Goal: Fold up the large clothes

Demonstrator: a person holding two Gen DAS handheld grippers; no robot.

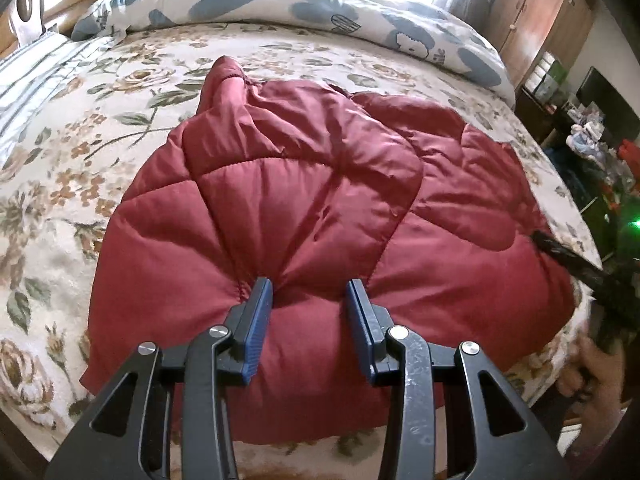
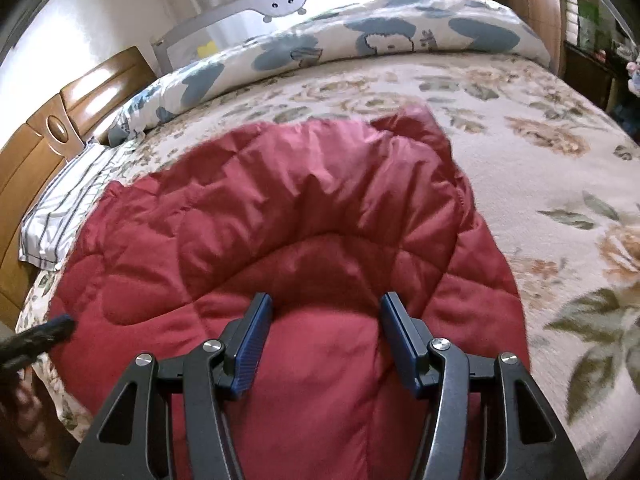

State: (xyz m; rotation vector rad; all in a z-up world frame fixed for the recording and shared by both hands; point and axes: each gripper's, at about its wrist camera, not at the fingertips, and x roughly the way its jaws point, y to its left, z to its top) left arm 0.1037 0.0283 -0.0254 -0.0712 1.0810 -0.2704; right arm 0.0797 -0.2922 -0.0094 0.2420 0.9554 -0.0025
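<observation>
A dark red quilted puffer jacket [image 1: 304, 208] lies bunched on the flowered bed cover [image 1: 72, 168]; it also shows in the right wrist view [image 2: 304, 216]. My left gripper [image 1: 310, 290] is open, its blue pads pressed against a fold at the jacket's near edge, with red fabric bulging between the jaws. My right gripper [image 2: 326, 304] is open wider, over the near part of the jacket, with fabric between its fingers. A sleeve or cuff [image 1: 226, 76] sticks up at the jacket's far left. The other gripper's dark tip shows at the frame edges [image 1: 568, 256] [image 2: 40, 336].
A rolled blue-and-white quilt [image 1: 304, 12] lies along the far side of the bed. A striped pillow [image 1: 36, 76] sits at the left by the wooden headboard [image 2: 52, 132]. A wardrobe [image 1: 548, 20] and cluttered shelves [image 1: 600, 144] stand to the right.
</observation>
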